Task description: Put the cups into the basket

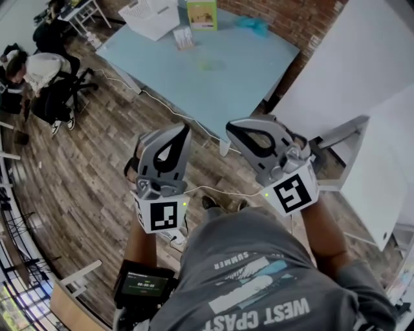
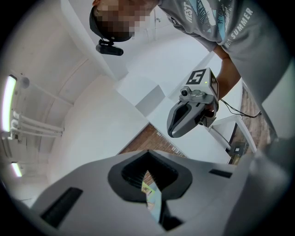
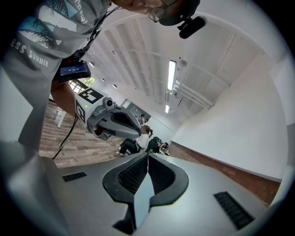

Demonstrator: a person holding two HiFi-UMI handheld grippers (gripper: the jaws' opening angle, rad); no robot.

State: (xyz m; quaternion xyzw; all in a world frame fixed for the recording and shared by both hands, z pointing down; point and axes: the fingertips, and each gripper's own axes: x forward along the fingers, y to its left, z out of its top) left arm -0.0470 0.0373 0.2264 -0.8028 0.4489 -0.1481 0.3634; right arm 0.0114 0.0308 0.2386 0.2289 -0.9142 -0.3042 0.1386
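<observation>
Start pose, well short of the table [image 1: 252, 71], nothing held.
Detail: left gripper [image 1: 184, 128] closed, empty; basket [image 1: 150, 18] prob. the white crate at far edge, cups not made out; right gripper [image 1: 230, 127] closed, empty. Risk: reaching w/ jaws closed topples cups.

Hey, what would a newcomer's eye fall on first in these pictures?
Two grey grippers with black-and-white marker cubes fill the middle of the head view: the left gripper and the right gripper, both shut on nothing, held up over the wooden floor. Beyond them stands a pale blue table with a white basket at its far end.
</observation>
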